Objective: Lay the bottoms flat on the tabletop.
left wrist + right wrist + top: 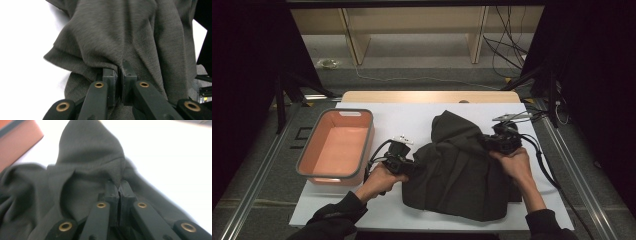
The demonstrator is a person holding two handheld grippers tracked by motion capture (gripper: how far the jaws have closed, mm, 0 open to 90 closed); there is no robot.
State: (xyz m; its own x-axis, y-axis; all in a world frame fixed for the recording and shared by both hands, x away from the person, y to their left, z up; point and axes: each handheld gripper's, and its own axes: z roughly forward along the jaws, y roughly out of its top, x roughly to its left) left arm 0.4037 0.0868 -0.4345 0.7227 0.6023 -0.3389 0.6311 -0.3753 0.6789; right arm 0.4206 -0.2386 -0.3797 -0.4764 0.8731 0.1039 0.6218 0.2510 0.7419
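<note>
A dark grey garment (457, 167) lies rumpled on the white table (412, 117), its hood-like end pointing away from me. My left gripper (409, 165) pinches the garment's left edge; in the left gripper view its jaws are pressed together on a fold of the cloth (120, 66). My right gripper (489, 142) grips the right side near the hood. In the right gripper view the jaws are shut on a ridge of fabric (119, 183) below the hood (90, 142).
An orange bin (337, 145) with a grey rim stands on the table left of the garment, its corner also in the right gripper view (17, 140). Cables trail from both grippers. Beyond the table lie the floor and wooden shelf legs (357, 45).
</note>
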